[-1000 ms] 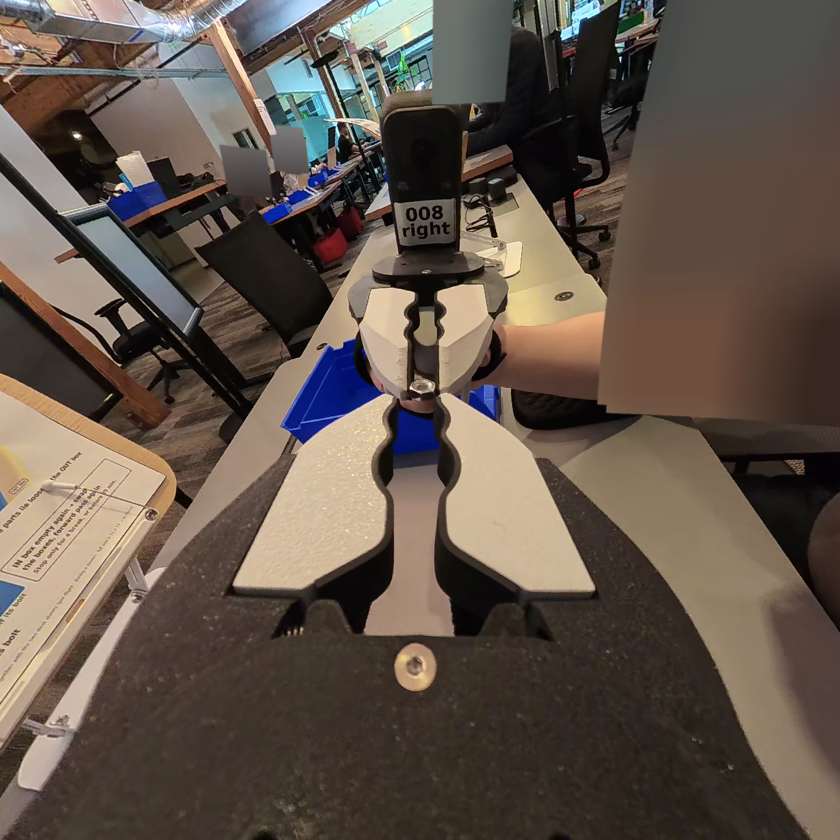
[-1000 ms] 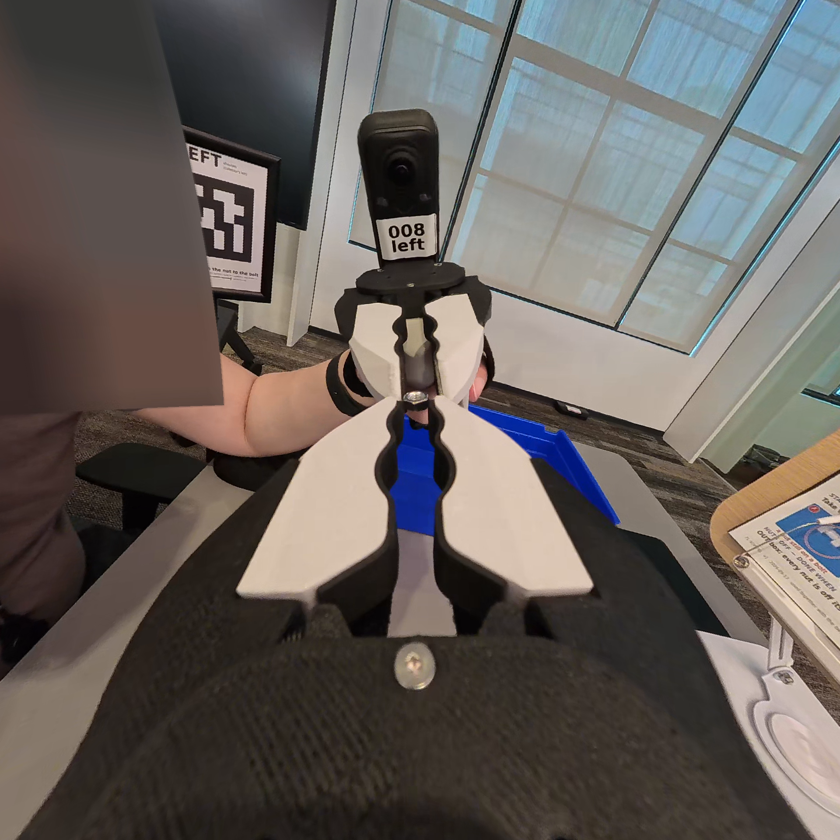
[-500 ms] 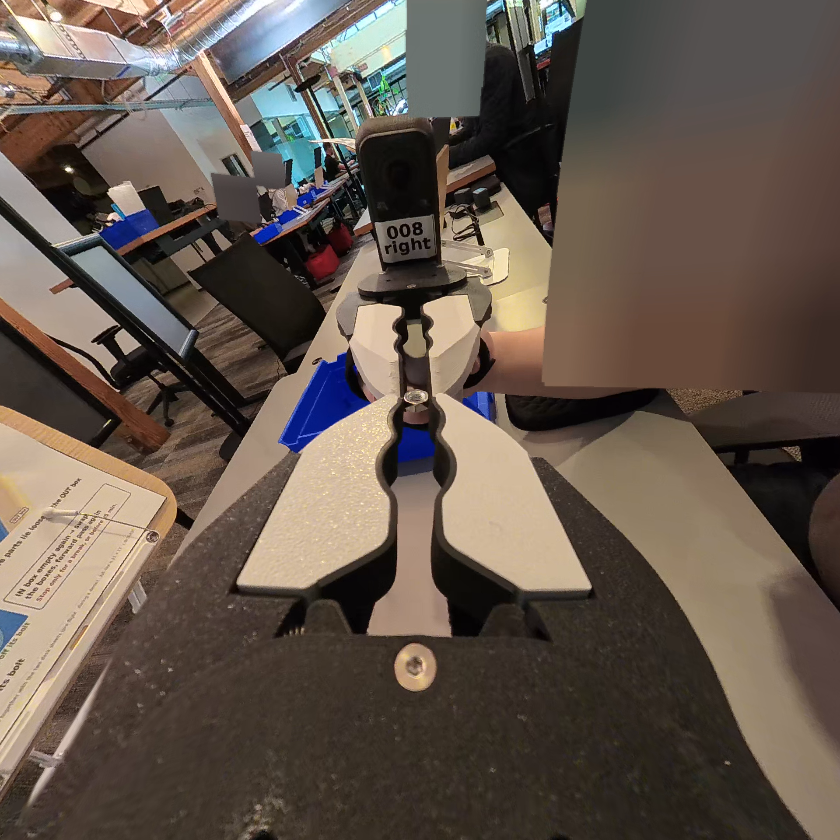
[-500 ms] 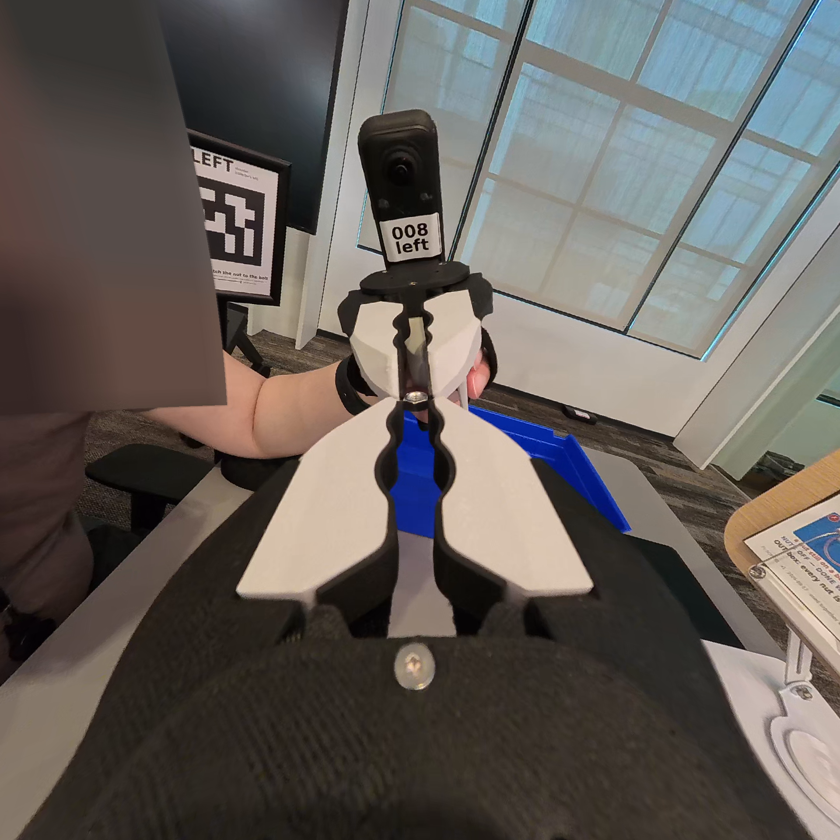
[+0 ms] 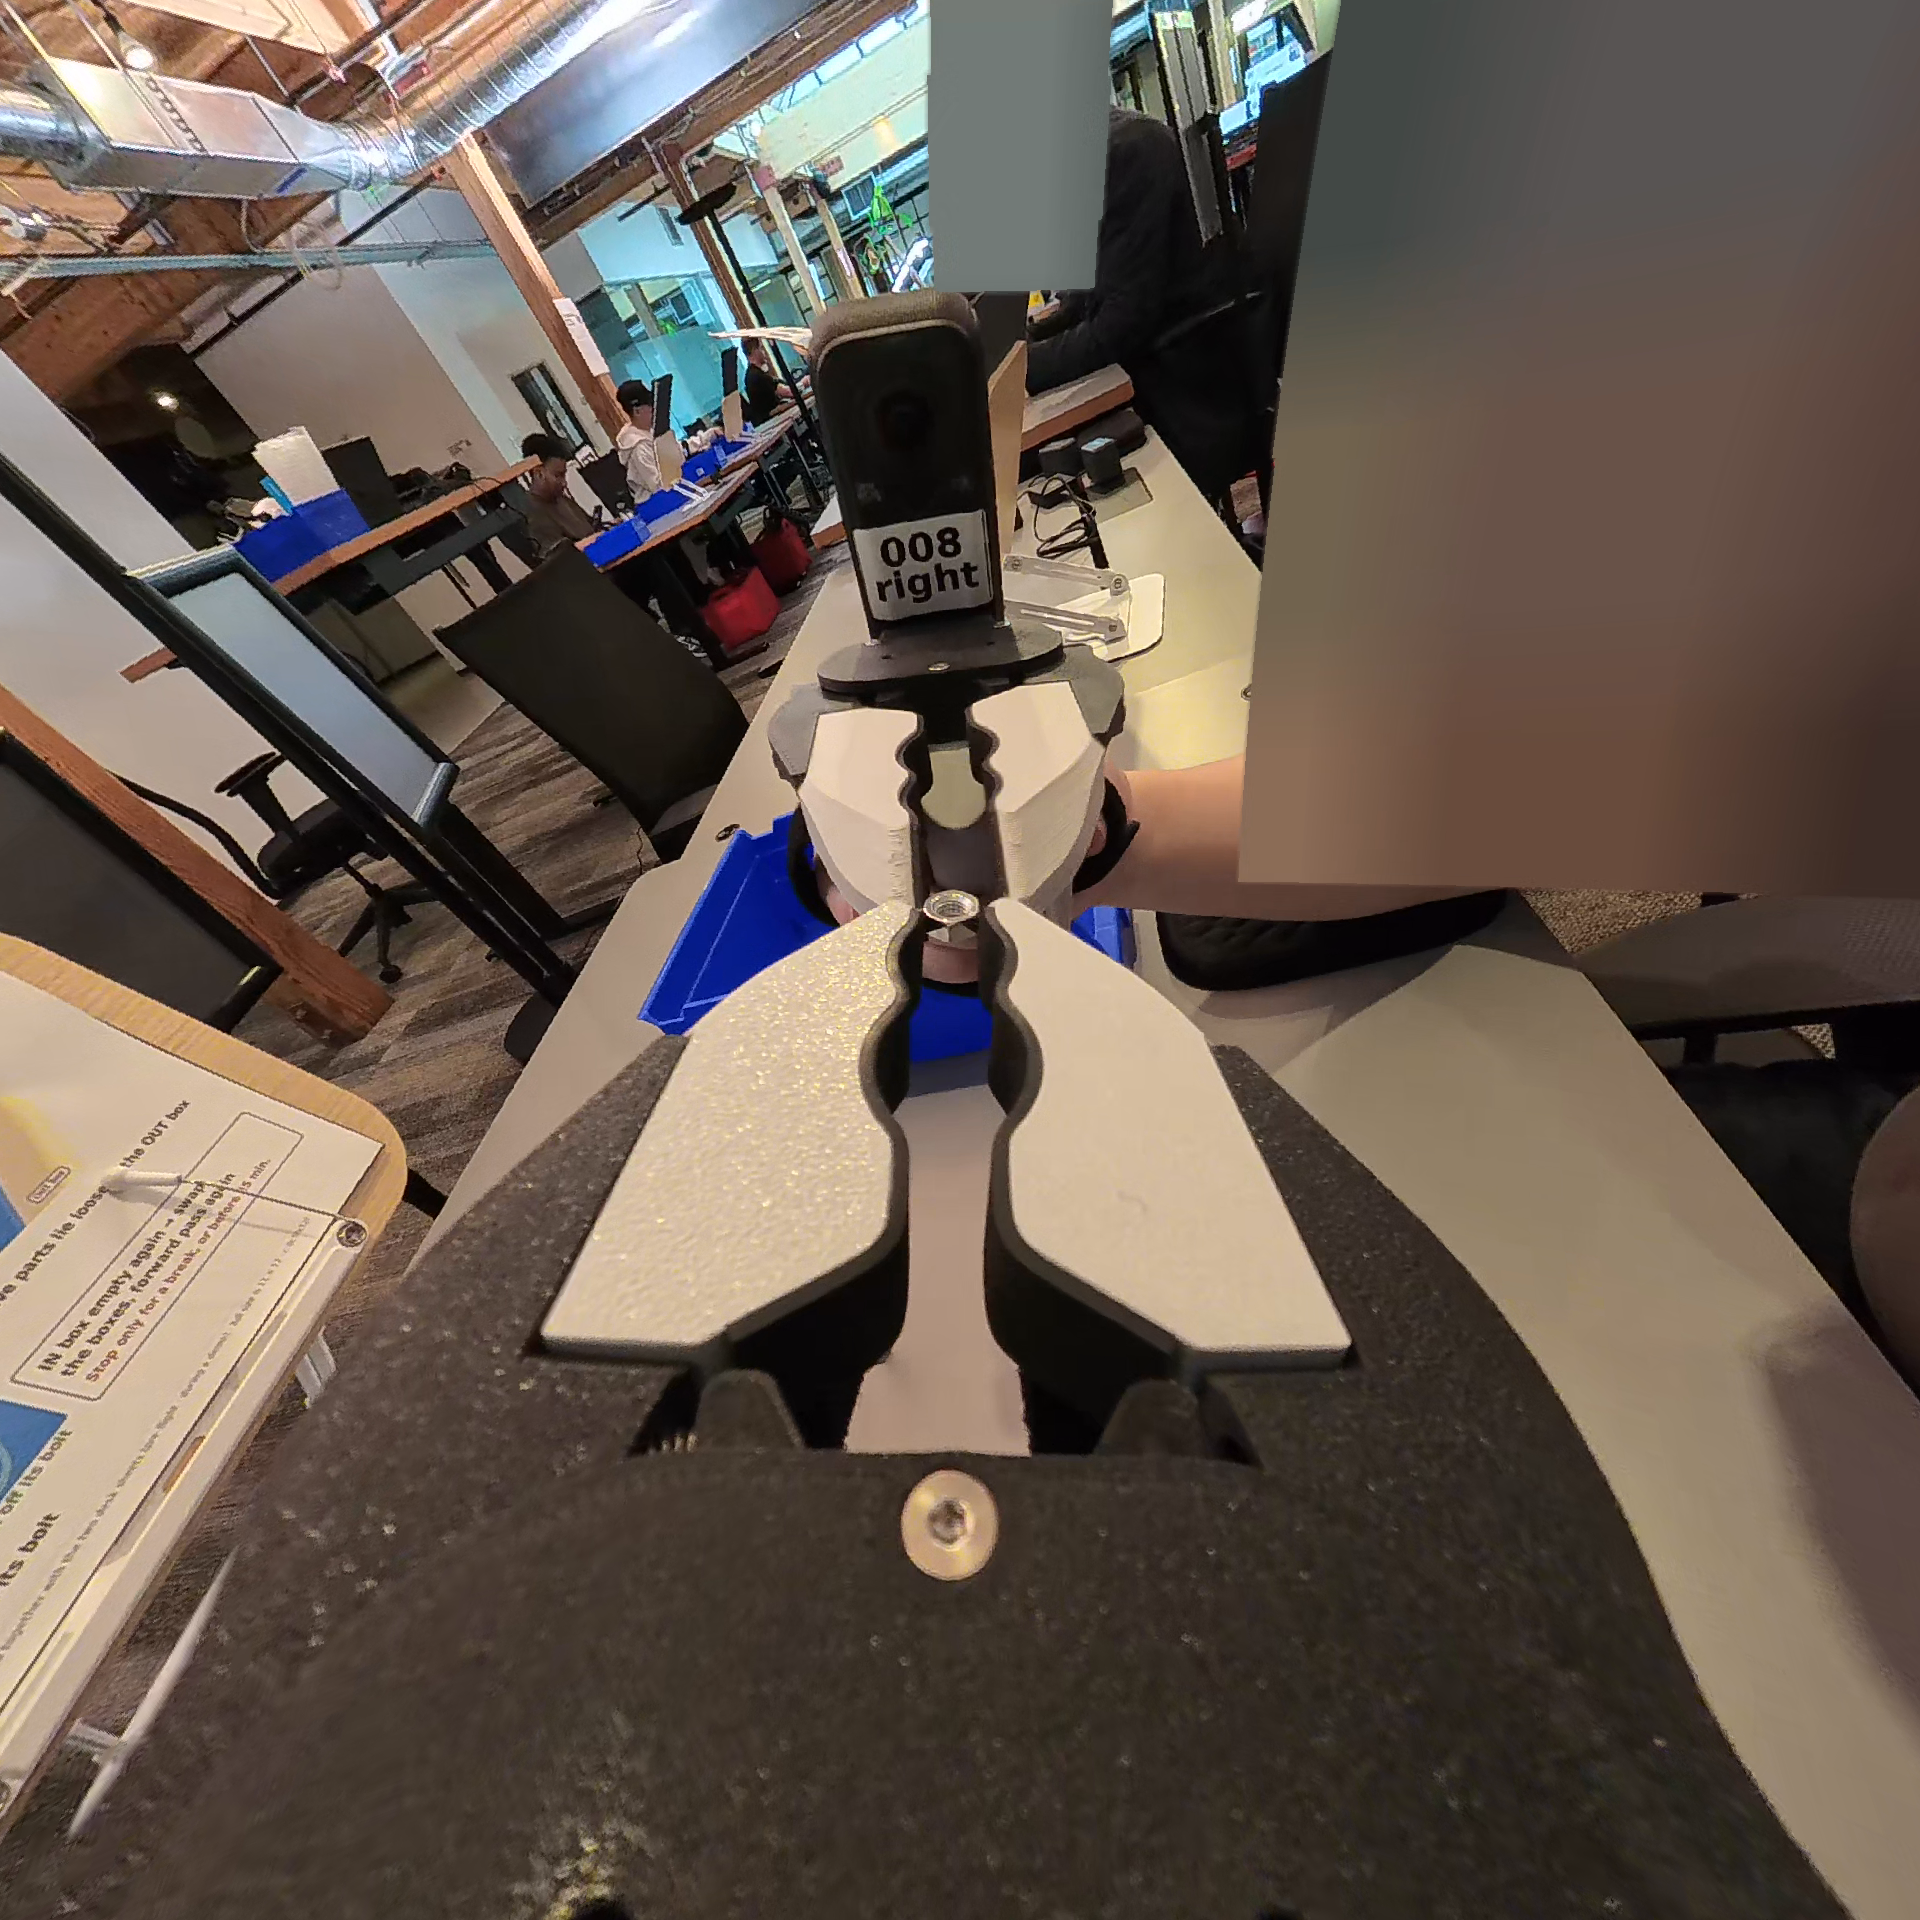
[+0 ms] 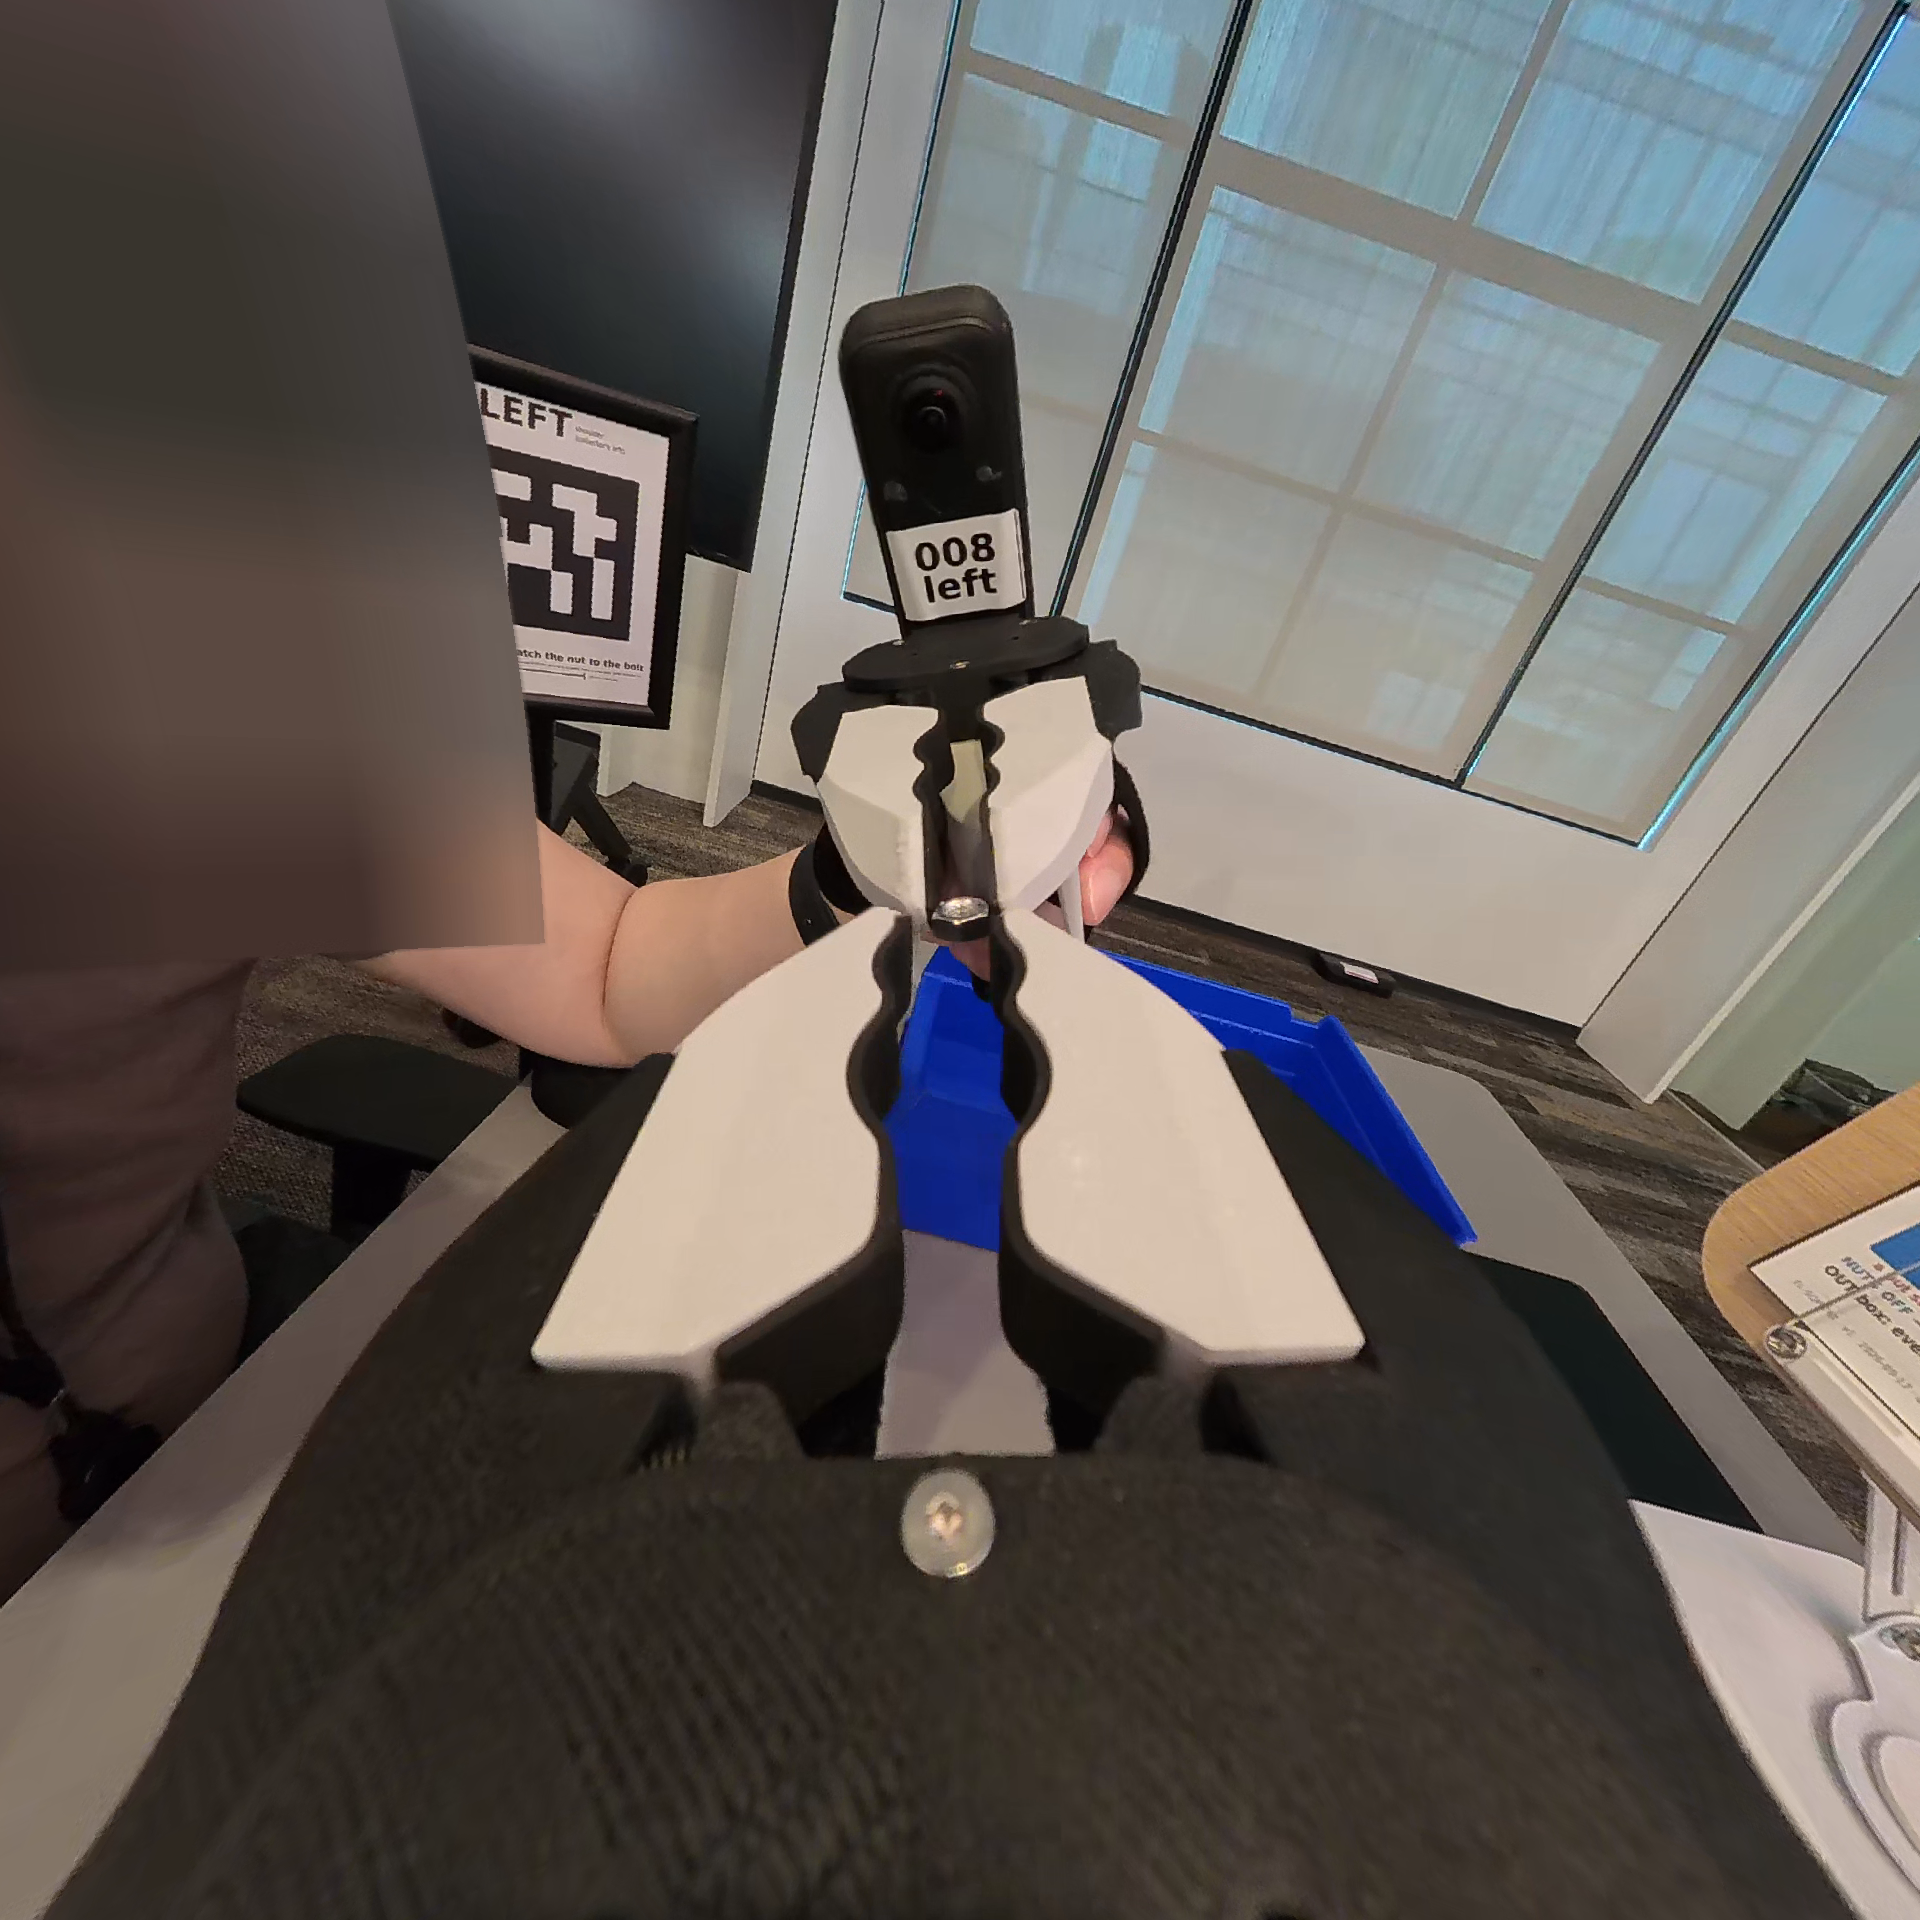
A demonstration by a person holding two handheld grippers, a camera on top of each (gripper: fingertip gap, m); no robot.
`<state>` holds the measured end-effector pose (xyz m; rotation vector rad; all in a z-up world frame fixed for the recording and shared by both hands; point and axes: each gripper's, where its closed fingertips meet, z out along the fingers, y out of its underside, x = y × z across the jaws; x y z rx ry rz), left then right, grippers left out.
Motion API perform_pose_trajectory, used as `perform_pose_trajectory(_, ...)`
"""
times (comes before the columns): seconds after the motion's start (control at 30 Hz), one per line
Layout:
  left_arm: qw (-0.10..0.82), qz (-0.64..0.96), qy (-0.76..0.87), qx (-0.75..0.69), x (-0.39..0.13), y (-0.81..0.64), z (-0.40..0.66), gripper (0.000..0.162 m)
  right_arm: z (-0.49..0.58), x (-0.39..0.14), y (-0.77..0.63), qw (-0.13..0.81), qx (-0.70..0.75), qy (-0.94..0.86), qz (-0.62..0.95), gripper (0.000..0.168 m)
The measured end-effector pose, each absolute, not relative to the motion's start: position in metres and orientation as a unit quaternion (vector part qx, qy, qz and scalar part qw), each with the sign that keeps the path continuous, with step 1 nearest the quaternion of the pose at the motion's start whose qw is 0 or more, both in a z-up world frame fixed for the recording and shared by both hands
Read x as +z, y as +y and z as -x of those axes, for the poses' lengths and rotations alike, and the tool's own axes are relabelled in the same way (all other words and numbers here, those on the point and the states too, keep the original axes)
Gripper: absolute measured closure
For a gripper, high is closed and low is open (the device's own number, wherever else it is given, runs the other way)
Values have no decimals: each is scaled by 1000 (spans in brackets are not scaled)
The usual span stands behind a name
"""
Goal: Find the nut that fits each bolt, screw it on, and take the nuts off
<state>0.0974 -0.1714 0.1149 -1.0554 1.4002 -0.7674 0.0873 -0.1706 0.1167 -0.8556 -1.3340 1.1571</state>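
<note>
My two grippers meet tip to tip above a blue bin [image 5: 727,966]. My left gripper [image 5: 948,923] is shut on a small silver hex nut [image 5: 948,912], whose threaded hole faces the camera. My right gripper [image 6: 951,933] is shut on a silver bolt [image 6: 961,912]; only its hex head shows and the shaft is hidden. The right gripper [image 5: 951,883] faces me in the left wrist view. The left gripper [image 6: 956,891] faces me in the right wrist view. Nut and bolt sit in line at the touching tips. I cannot tell how far they are threaded.
The blue bin [image 6: 1299,1101] stands on a grey table [image 5: 1403,1143]. Wooden instruction boards stand at the sides [image 5: 156,1247] [image 6: 1849,1299]. The person's forearms [image 5: 1174,821] [image 6: 665,935] reach in. A framed marker sign [image 6: 577,551] stands behind, and office chairs and desks farther off. My left and right fingertips are right by each other.
Both grippers stay tip to tip and shut. The right gripper has shifted slightly left in the left wrist view, and the left gripper has tilted a little in the right wrist view.
</note>
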Motion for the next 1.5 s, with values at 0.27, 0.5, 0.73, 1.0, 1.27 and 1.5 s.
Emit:
perform_pose_trajectory(0.27, 580, 450, 591, -335, 116, -170, -98, 153, -88, 118, -169, 558, 494, -559, 364, 152)
perform_pose_trajectory(0.5, 579, 448, 594, -333, 116, -171, -98, 153, -87, 118, -168, 567, 484, -558, 364, 157)
perform_pose_trajectory(0.73, 589, 448, 595, -315, 116, -169, -98, 153, -87, 118, -166, 589, 457, -561, 360, 157)
perform_pose_trajectory(1.0, 588, 438, 602, -317, 114, -172, -99, 153, -88, 118, -169, 580, 469, -564, 353, 157)
perform_pose_trajectory(1.27, 596, 446, 596, -302, 114, -166, -99, 153, -89, 118, -166, 581, 469, -560, 359, 153)
perform_pose_trajectory(1.5, 603, 448, 588, -299, 116, -164, -97, 153, -91, 122, -160, 595, 460, -549, 365, 153)
